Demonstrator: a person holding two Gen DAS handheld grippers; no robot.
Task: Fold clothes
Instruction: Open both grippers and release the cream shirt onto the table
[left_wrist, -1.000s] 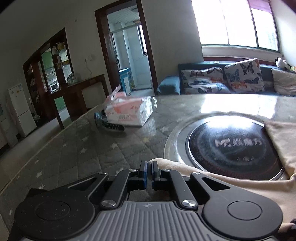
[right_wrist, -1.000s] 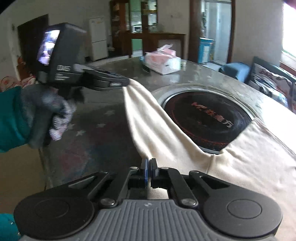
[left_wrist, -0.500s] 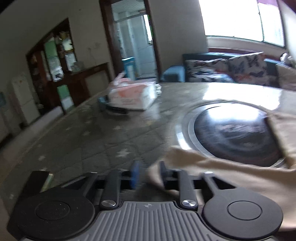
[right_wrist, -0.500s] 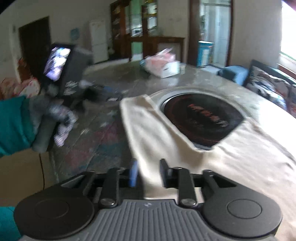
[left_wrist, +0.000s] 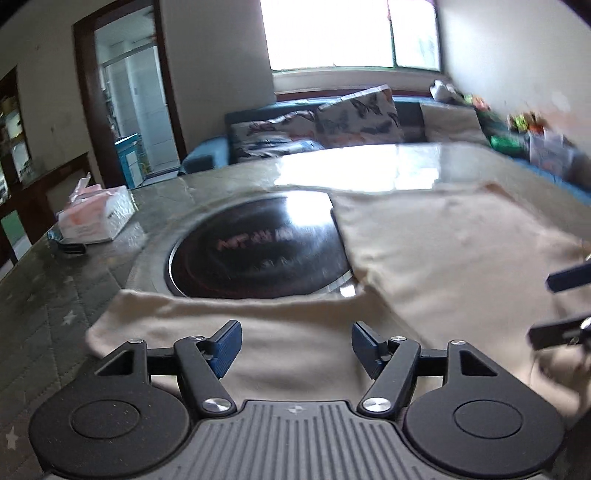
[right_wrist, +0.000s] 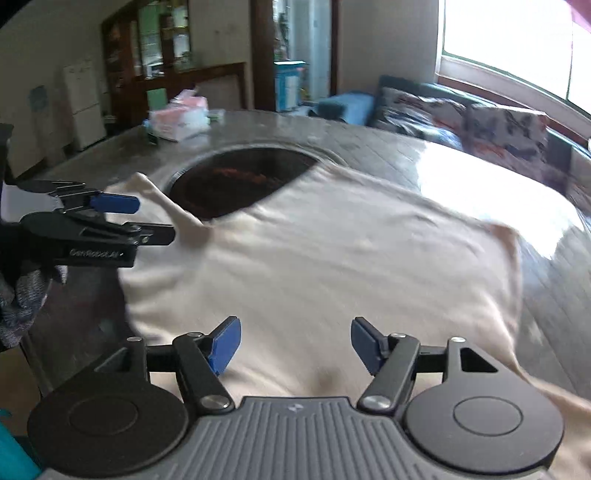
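A cream garment (left_wrist: 443, 258) lies spread on the grey table, one strip running along the near side of the round black cooktop (left_wrist: 255, 251). My left gripper (left_wrist: 295, 345) hangs open just above that strip, nothing between its blue pads. In the right wrist view the same cream garment (right_wrist: 332, 258) covers the table's middle, and my right gripper (right_wrist: 295, 343) is open over its near part. The left gripper (right_wrist: 147, 218) shows there at the left edge, open, held by a gloved hand (right_wrist: 26, 295). The right gripper's fingers (left_wrist: 569, 277) poke in at the right edge of the left wrist view.
A pink tissue pack (left_wrist: 94, 218) and a dark object beside it sit at the table's far left. The table's glossy far part (left_wrist: 388, 166) reflects the window. Behind stand a sofa with patterned cushions (left_wrist: 354, 114), a doorway and a wooden cabinet (right_wrist: 177, 74).
Both grippers were shut on the garment's edge and lifting it a second ago. They have opened wide, the cloth has dropped flat on the table, and both views have swung right.
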